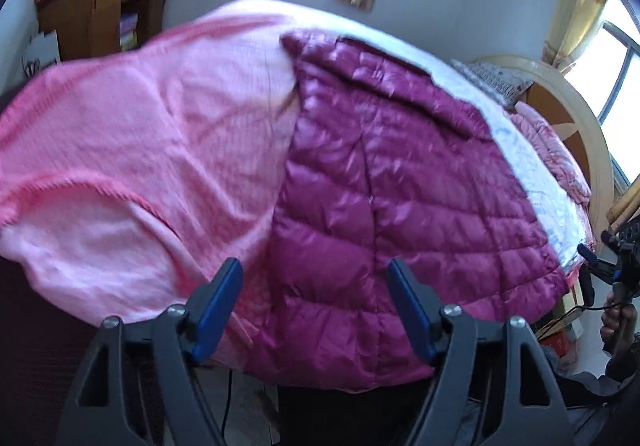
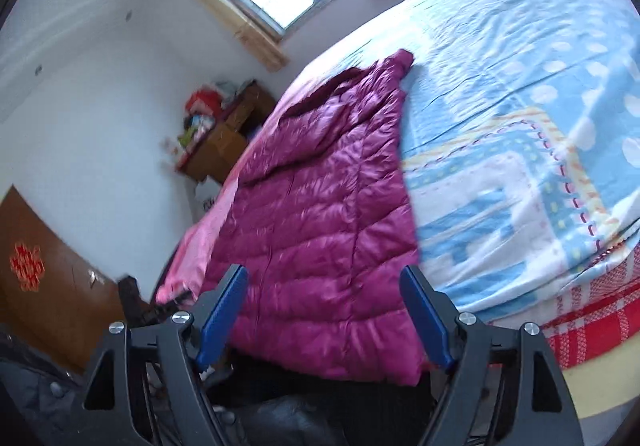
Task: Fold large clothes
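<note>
Now both tongs, left tongs (image 1: 314, 306) and right tongs (image 2: 322, 312), hover spread above the purple down jacket (image 1: 400, 205), gripping nothing.

The right gripper (image 2: 322, 310) is hanging wide open over a purple coat (image 2: 320, 213) lying on the bed (image 2: 520, 125).

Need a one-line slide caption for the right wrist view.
Open right gripper hovers near the hem of a magenta puffer jacket spread on a bed with a blue patterned sheet.
</note>
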